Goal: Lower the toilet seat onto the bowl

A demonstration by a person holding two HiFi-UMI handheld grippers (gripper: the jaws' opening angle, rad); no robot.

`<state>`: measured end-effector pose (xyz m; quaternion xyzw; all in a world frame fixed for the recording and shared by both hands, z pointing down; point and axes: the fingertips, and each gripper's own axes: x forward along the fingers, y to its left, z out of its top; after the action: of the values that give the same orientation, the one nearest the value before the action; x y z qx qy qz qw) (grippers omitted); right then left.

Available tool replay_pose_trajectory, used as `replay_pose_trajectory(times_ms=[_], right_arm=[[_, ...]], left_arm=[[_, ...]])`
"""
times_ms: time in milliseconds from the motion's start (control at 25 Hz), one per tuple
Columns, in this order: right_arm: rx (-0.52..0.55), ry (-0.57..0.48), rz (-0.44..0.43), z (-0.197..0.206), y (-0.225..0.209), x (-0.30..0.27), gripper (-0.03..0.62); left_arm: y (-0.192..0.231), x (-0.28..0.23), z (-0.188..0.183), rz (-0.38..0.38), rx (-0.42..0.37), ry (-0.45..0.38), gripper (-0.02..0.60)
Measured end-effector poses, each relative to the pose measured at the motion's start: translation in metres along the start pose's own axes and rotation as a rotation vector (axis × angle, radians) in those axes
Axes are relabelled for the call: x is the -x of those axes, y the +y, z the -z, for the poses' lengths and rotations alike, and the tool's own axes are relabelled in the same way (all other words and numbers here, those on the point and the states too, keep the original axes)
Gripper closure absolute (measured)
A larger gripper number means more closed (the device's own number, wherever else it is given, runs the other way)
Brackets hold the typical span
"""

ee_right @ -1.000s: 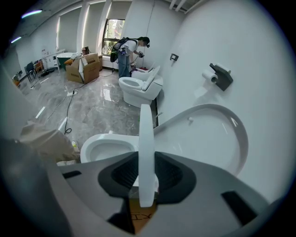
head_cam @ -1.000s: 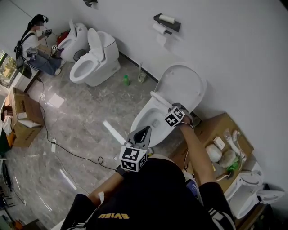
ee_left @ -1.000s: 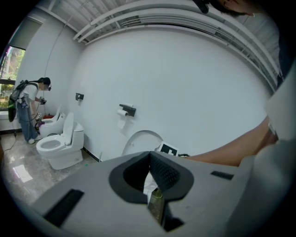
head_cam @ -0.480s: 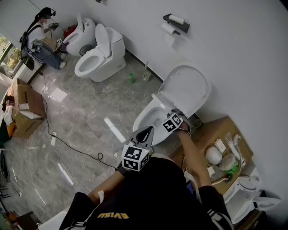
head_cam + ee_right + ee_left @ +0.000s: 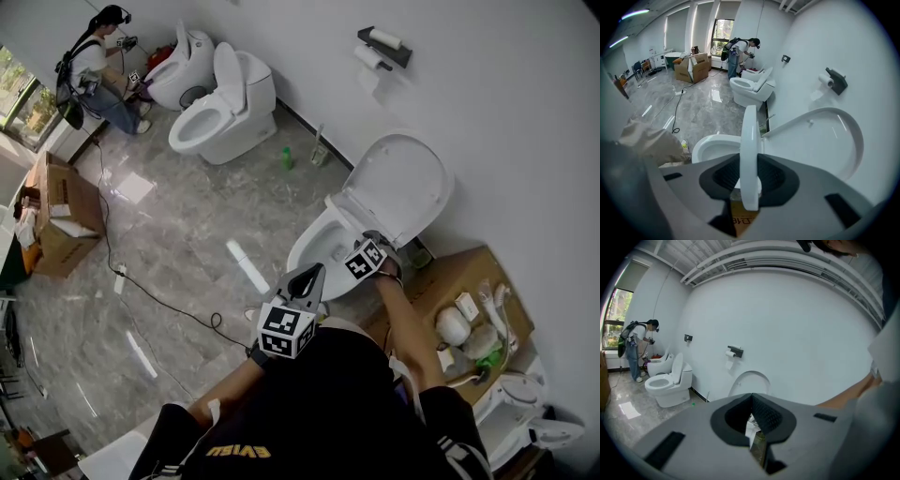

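While the white oval plastic toilet seat (image 5: 750,140) stands partway between upright and down, I have my right tool (image 5: 750,180) clamped on its front rim. The jaws are narrowed to the rim's thickness, with a ribbed pad on each flat face. In the right gripper view the seat shows edge-on, rising out of the jaws like a blade, so I am gripping across its thin dimension. That hold lets me carry its weight down instead of letting it drop.

The seat is clear of the white ceramic bowl (image 5: 715,143), whose open rim lies below it. It is also clear of the broad white lid (image 5: 820,140), which stands raised by the wall, out of the path. My right tool tilts steeply down over the bowl, I judge because the seat swings on its hinge at the back and my wrist must follow that arc.

My left tool (image 5: 752,401) hangs near my body, jaws together with nothing in them; one tool is enough here. What remains, as I judge it, is the last of the swing, taken gently so the seat meets the rim without a slam.
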<state>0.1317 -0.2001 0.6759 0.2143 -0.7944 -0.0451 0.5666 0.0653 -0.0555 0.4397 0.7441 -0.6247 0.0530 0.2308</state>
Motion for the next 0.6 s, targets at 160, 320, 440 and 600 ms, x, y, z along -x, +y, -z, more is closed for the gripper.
replay_pose_trajectory(times_ms=[160, 320, 440, 600], right_arm=[[0.001, 0.005, -0.004, 0.001, 0.001, 0.002, 0.494], [0.004, 0.001, -0.008, -0.002, 0.007, 0.002, 0.493], [0.008, -0.001, -0.016, -0.002, 0.011, 0.001, 0.491], [0.009, 0.004, -0.030, -0.002, 0.017, 0.000, 0.490]], left_arm=[[0.007, 0.007, 0.000, -0.022, 0.004, 0.001, 0.569], [0.011, 0.010, 0.001, -0.035, 0.004, 0.005, 0.569], [0.010, 0.008, 0.002, -0.032, 0.004, 0.009, 0.569], [0.011, 0.007, 0.004, -0.032, 0.007, 0.018, 0.569]])
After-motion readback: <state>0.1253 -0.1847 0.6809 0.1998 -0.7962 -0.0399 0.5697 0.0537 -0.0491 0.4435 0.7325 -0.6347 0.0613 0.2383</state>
